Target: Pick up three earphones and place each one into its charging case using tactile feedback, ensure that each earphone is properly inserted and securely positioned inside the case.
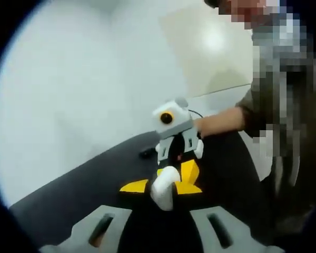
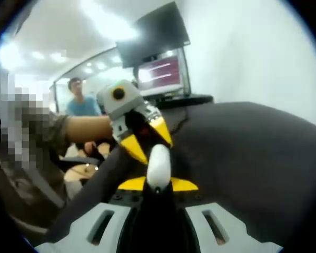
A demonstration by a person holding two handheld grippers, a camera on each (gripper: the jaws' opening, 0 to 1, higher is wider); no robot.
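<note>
We log one white charging case (image 1: 165, 188) held over the dark surface (image 1: 84, 195), right tongs (image 1: 174, 176) clamped on it, left tongs (image 2: 147, 150) likewise clamped on it.

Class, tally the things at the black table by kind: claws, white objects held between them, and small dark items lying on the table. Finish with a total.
Claws: 2 (left claw, right claw)
White object: 1
Small dark item: 1
Total: 4
</note>
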